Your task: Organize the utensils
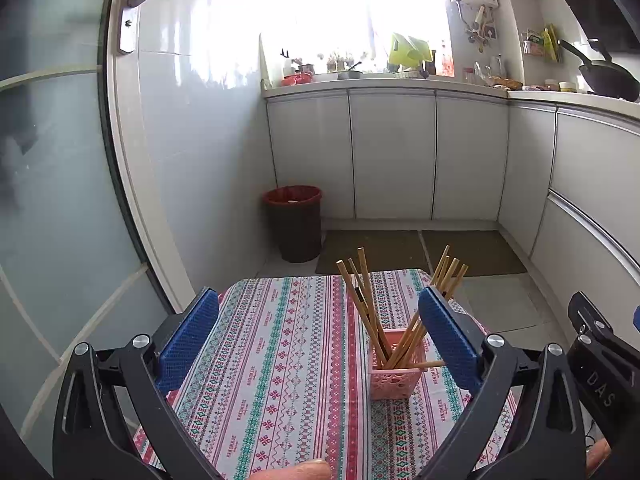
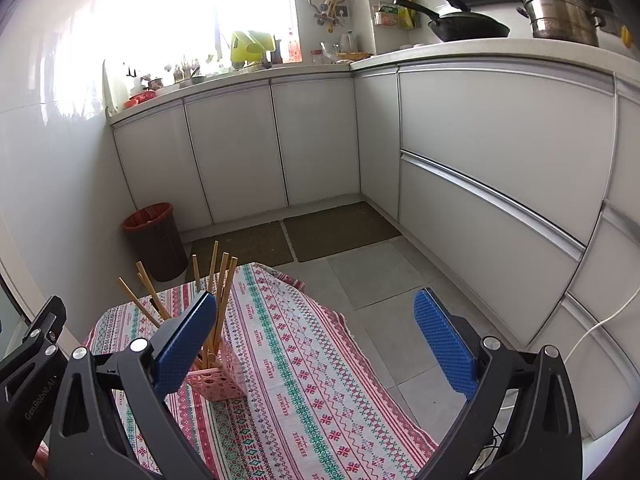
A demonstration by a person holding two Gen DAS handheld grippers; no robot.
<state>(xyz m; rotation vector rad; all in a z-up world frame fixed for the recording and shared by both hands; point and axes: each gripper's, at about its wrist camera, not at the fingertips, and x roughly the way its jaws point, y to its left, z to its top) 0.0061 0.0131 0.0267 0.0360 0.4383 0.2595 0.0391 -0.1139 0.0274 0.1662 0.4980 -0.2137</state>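
Observation:
A pink perforated basket stands on the patterned tablecloth and holds several wooden chopsticks that lean out to both sides. My left gripper is open and empty, with the basket just inside its right finger. In the right wrist view the basket and chopsticks sit behind the left finger of my right gripper, which is open and empty above the cloth. Part of the right gripper shows at the left view's right edge.
A dark bin with a red liner stands on the floor beyond the table, next to white cabinets. A wok and a steel pot sit on the counter. Floor mats lie by the cabinets.

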